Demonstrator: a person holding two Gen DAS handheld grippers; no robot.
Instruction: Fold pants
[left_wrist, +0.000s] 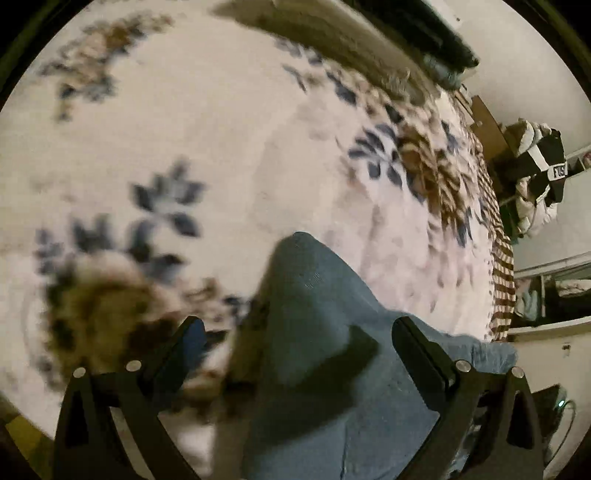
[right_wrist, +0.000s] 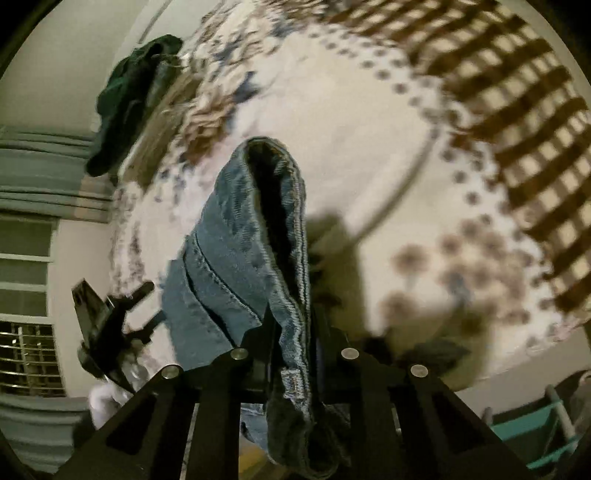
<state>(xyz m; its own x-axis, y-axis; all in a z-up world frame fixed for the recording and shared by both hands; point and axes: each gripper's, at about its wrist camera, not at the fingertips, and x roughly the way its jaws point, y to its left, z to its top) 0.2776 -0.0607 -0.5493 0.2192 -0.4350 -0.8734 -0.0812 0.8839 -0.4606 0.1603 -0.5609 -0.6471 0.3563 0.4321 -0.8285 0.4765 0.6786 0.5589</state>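
Hanging over the floral bedspread (left_wrist: 221, 129): 1 pair of blue jeans (right_wrist: 236, 251), waistband pinched between the right gripper (right_wrist: 291, 332) jaws, likely for laying flat. Left gripper (left_wrist: 299, 332) jaws spread around denim, unclamped.

A white bedspread (left_wrist: 207, 129) with blue and brown flowers is covering the bed, and a brown checked border (right_wrist: 517, 110) is running along its edge. A dark green garment (right_wrist: 129, 99) is lying at the far side. A window (right_wrist: 26, 258) is showing beside it.
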